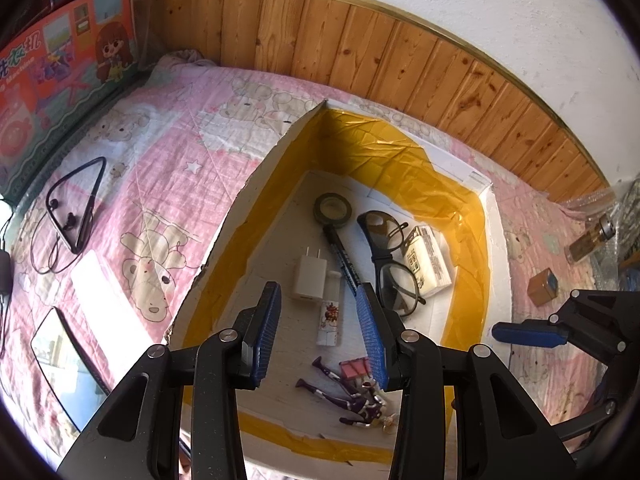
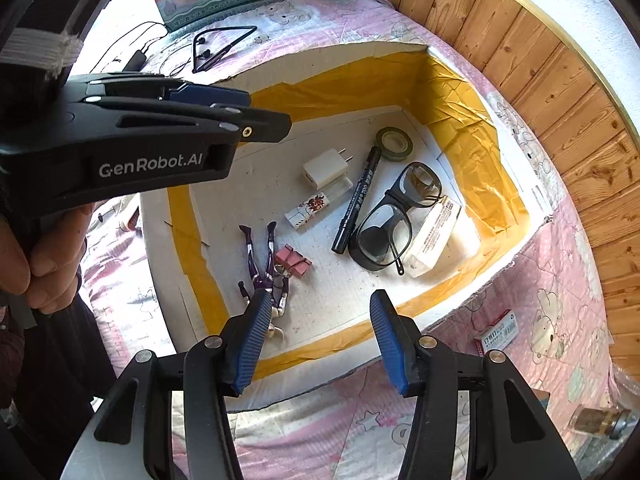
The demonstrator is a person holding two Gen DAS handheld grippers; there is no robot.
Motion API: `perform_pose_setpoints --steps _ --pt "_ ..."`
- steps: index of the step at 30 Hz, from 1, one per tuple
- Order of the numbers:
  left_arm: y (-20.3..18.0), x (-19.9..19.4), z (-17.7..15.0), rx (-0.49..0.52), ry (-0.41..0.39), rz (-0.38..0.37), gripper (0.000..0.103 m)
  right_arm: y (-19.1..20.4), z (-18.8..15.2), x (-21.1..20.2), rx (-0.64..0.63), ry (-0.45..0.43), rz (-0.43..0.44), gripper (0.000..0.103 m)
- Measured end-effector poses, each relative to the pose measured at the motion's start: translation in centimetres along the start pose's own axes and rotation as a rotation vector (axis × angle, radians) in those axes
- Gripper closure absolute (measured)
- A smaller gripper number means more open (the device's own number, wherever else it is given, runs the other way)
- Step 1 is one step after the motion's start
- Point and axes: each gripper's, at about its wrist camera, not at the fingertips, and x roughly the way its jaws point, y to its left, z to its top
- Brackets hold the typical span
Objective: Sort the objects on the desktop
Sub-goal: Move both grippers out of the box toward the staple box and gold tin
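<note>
A white foam box lined with yellow tape point(image 1: 264, 184) point(image 2: 192, 220) lies on the pink quilt. In it lie a white charger point(image 1: 308, 276) point(image 2: 326, 168), a tape roll point(image 1: 332, 209) point(image 2: 394, 143), a black marker point(image 1: 344, 256) point(image 2: 358, 200), black glasses point(image 1: 386, 256) point(image 2: 394, 216), a small printed tube point(image 1: 329, 320) point(image 2: 308, 208), a white packet point(image 1: 430, 266) point(image 2: 436, 232), a pink clip point(image 1: 354, 368) point(image 2: 294, 260) and a purple figurine point(image 1: 348, 396) point(image 2: 264, 268). My left gripper point(image 1: 320, 336) hangs open and empty over the box. My right gripper point(image 2: 316, 336) is open and empty above the box's near edge.
On the quilt outside the box lie a black neckband earphone point(image 1: 74, 204) point(image 2: 220, 46), a phone point(image 1: 68, 364), a small brown cube point(image 1: 542, 286), a small glass bottle point(image 1: 588, 240) point(image 2: 600, 420) and a red-white packet point(image 2: 496, 332). A toy box point(image 1: 60, 80) and wood panelling point(image 1: 400, 52) stand behind.
</note>
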Motion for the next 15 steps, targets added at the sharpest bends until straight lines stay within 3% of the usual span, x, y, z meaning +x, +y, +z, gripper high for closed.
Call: perform_pose_setpoints --steps 15 --pt "-2.4 -2.0 -0.4 0.027 -0.051 -0.006 0.061 -1.0 -1.2 -2.2 0.038 -0.124 -0.04 0.046"
